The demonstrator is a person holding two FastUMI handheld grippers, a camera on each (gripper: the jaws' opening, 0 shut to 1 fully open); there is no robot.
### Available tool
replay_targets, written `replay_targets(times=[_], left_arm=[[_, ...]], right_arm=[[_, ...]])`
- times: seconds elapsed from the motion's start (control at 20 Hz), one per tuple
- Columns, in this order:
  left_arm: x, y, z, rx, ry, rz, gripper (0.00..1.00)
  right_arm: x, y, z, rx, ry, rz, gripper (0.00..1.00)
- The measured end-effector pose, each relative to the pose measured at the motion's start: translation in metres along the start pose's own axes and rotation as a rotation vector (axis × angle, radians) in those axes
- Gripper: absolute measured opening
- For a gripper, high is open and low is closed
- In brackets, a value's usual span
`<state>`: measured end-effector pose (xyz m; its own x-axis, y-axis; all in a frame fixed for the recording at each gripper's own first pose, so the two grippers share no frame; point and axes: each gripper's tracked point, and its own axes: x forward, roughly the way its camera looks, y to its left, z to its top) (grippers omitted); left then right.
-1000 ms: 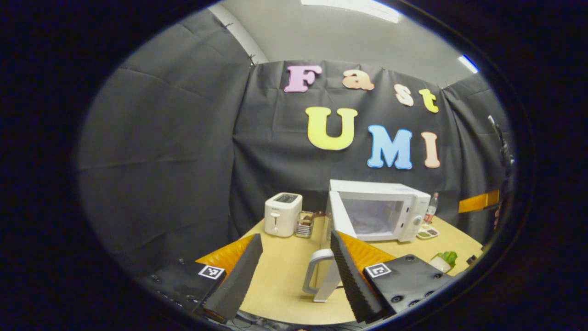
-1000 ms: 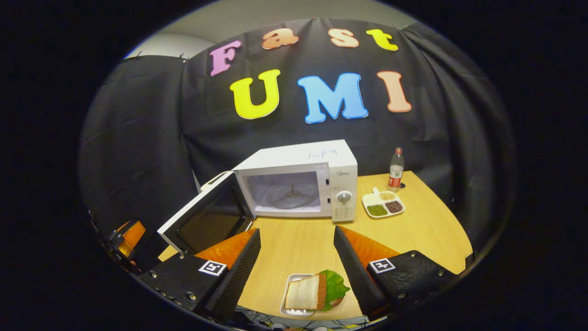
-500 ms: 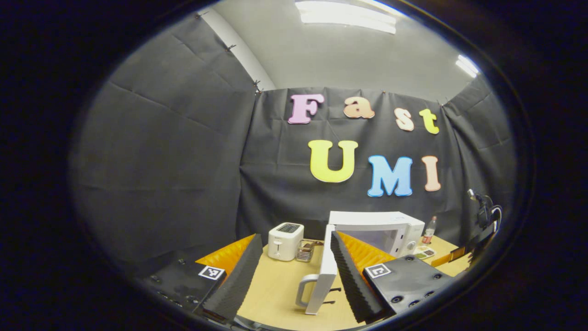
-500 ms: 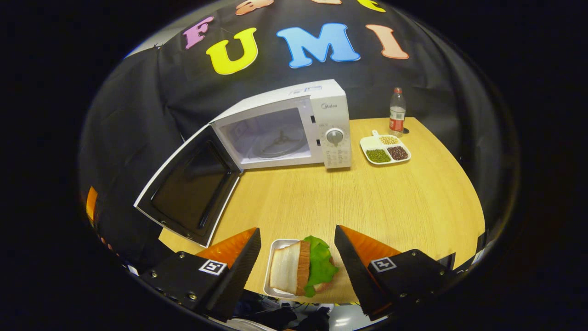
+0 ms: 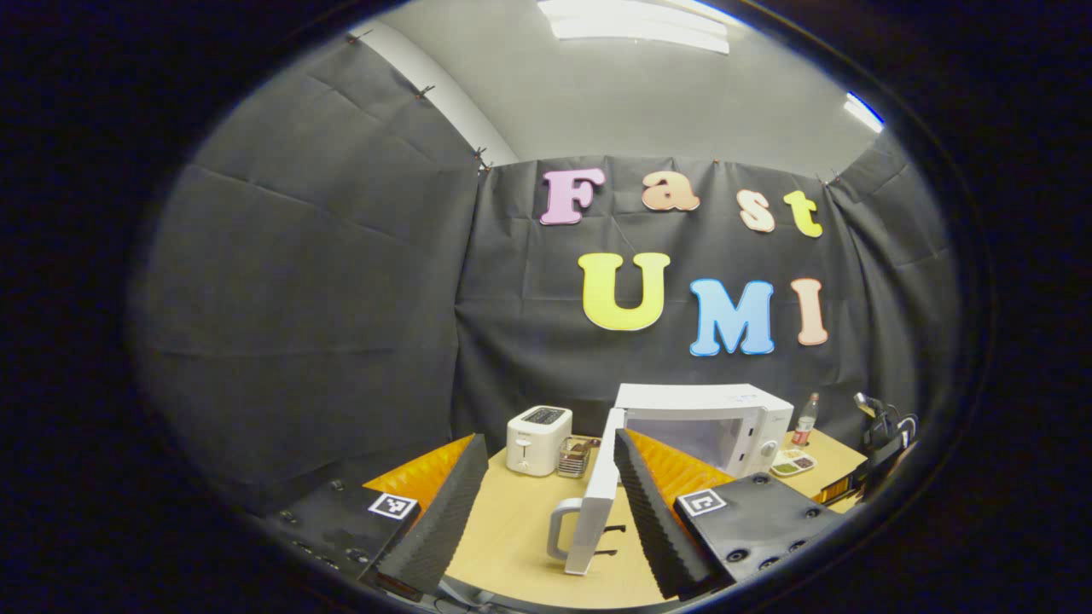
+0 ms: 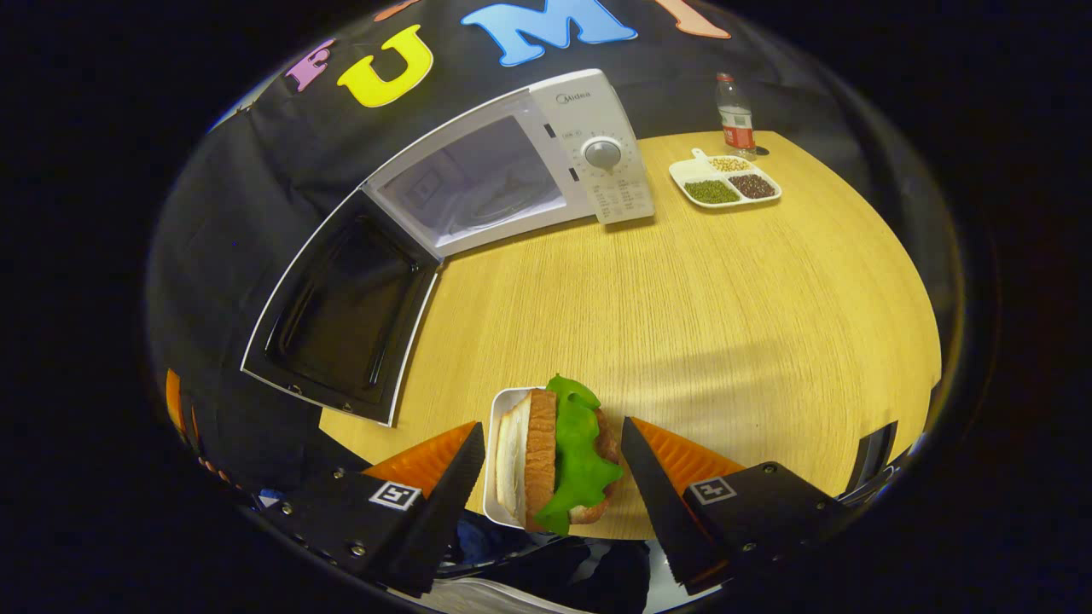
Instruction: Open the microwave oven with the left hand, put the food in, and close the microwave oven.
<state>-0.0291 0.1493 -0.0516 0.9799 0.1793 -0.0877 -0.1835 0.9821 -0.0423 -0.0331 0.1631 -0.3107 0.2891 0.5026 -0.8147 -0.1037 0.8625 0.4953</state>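
Observation:
The white microwave [image 6: 546, 145] stands at the back of the round wooden table [image 6: 725, 298], its door [image 6: 341, 315] swung wide open to the left and its cavity bare. A sandwich with green lettuce [image 6: 559, 456] lies on a small white tray [image 6: 496, 409] at the table's near edge. My right gripper [image 6: 552, 426] is open, with a finger on each side of the sandwich, not pressing on it. In the left gripper view the door [image 5: 597, 495] is edge-on with its handle [image 5: 561, 533] toward me. My left gripper [image 5: 548, 443] is open, and the door edge sits between its fingers, close to the right one.
A white toaster [image 5: 537, 437] and a small rack [image 5: 576, 456] stand left of the microwave. A drink bottle [image 6: 735, 115] and a divided dish of beans [image 6: 725, 177] sit to its right. The middle of the table is bare wood.
My right gripper has dropped and tipped down over the sandwich, which now sits between its fingers. My left gripper has tilted upward, with the door swung to edge-on before it.

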Motion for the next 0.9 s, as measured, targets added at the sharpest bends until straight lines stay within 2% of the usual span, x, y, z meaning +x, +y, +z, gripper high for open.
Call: replay_targets(times=[0.15, 0.25, 0.3, 0.35, 0.4, 0.45, 0.7, 0.9], left_arm=[[-0.002, -0.009, 0.001, 0.012, 0.005, 0.009, 0.94], [-0.005, -0.014, 0.000, 0.021, 0.005, 0.015, 0.94], [-0.006, -0.018, 0.000, 0.026, 0.007, 0.016, 0.94], [-0.007, -0.020, -0.001, 0.030, 0.007, 0.021, 0.94], [-0.007, -0.022, -0.002, 0.033, 0.005, 0.025, 0.94], [-0.009, -0.023, -0.001, 0.034, 0.006, 0.033, 0.94], [-0.012, -0.028, 0.002, 0.038, -0.013, 0.069, 0.94], [-0.007, -0.027, 0.002, 0.037, -0.020, 0.071, 0.96]], right_arm=[[0.010, 0.000, -0.010, 0.048, 0.056, 0.040, 0.96], [0.015, 0.003, -0.018, 0.072, 0.104, 0.074, 0.74], [0.012, 0.001, -0.016, 0.077, 0.108, 0.087, 0.83], [0.015, 0.008, -0.017, 0.097, 0.109, 0.117, 0.72], [0.011, 0.010, -0.014, 0.097, 0.103, 0.139, 0.47], [0.013, 0.009, -0.016, 0.071, 0.113, 0.149, 0.36], [0.000, 0.014, -0.008, -0.025, 0.084, 0.175, 0.36], [-0.017, 0.039, 0.020, 0.004, -0.001, 0.238, 0.36]])
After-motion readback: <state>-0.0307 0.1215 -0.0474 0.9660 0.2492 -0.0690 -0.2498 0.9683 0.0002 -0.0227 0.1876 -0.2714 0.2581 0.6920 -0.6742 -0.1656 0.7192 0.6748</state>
